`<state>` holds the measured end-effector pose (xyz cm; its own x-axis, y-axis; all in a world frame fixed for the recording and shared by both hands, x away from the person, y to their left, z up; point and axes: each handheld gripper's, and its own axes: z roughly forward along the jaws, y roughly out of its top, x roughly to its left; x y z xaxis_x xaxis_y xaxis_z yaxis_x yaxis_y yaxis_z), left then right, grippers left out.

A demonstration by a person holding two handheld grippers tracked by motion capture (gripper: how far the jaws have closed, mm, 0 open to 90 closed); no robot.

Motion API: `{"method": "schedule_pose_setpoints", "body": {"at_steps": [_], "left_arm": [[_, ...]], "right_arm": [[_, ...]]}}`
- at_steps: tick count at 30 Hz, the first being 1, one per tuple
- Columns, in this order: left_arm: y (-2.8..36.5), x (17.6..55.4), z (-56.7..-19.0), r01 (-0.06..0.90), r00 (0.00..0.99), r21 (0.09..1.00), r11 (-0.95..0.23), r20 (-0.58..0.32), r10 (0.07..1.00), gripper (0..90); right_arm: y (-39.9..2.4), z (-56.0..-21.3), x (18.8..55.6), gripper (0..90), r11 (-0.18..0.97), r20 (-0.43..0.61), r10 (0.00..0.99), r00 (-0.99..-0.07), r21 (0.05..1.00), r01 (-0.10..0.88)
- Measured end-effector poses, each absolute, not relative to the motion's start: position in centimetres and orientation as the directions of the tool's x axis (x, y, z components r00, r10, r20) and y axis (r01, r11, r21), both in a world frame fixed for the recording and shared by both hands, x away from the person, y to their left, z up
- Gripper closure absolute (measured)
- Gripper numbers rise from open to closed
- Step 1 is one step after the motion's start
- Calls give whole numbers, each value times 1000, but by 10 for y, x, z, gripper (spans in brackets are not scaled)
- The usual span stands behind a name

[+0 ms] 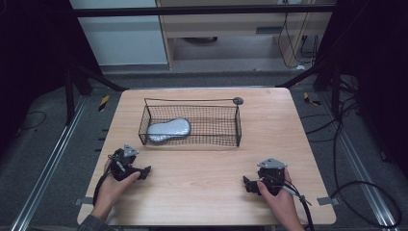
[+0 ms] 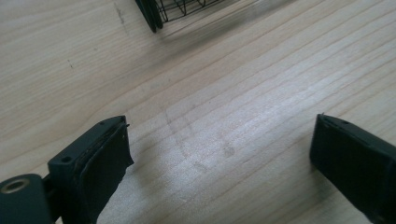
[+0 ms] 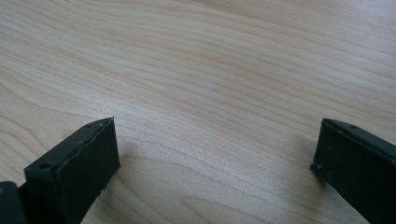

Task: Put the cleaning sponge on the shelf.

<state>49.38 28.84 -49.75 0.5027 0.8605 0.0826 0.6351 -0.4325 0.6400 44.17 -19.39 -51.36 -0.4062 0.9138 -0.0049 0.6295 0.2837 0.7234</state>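
A black wire basket (image 1: 226,103) stands at the middle back of the wooden table (image 1: 202,168). Inside its left half lies a grey, elongated padded object (image 1: 168,129). My left gripper (image 1: 146,172) rests low over the table at the front left, held by a hand, and points right. Its jaws stand wide apart in the left gripper view (image 2: 219,126) with bare wood between them and a corner of the basket (image 2: 156,14) at the top. My right gripper (image 1: 246,184) sits at the front right, pointing left. It is open (image 3: 212,128) over bare wood.
Metal rails run along the floor on both sides of the table. Cables (image 1: 356,192) lie on the floor at the right. A black frame and a cabinet stand beyond the far table edge. Bare wood lies between the two grippers.
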Motion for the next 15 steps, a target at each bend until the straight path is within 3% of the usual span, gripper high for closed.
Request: {"method": "schedule_pose_setpoints", "body": {"at_steps": [5, 15], "left_arm": [[295, 496, -504, 640, 495, 667, -381, 21, 869, 0], [298, 492, -508, 605, 492, 711, -359, 20, 870, 0]], "right_arm": [[-194, -514, 442, 4, 284, -5, 914, -406, 723, 630], [-193, -513, 443, 3, 281, -1, 914, -405, 723, 631]]}}
